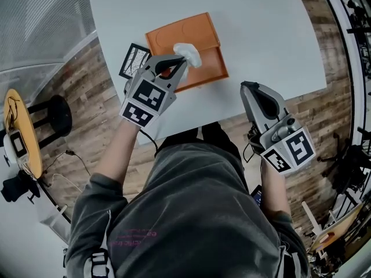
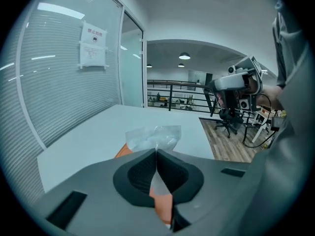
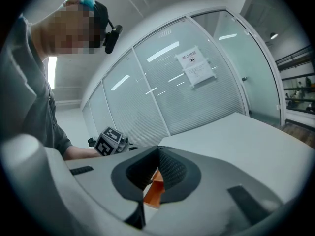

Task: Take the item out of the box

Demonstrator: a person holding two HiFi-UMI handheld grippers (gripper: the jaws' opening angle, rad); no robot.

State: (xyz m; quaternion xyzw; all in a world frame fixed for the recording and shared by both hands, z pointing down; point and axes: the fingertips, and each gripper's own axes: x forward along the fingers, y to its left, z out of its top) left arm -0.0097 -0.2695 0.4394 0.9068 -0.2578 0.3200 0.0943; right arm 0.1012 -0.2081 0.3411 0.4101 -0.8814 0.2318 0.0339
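Left gripper (image 1: 181,61) (image 2: 156,154): clenched on the clear bag – a thin edge of the film is pinched between the closed jaws.
Clear bag (image 1: 188,54) (image 2: 153,137): held at the left gripper's tip, with something white seen inside; it is seen over the middle of the orange box, and whether it touches the box cannot be told.
Orange box (image 1: 200,36) (image 2: 162,205): laid flat on the bench, shallow and open at the top, partly covered by the left gripper.
Right gripper (image 1: 253,90) (image 3: 158,154): jaws are pressed together with nothing gripped – it is held at the near edge of the bench, well apart from the box.
Bench (image 1: 266,33): white-topped.
Black-framed card (image 1: 134,60): laid on the bench just beside the box's left side.
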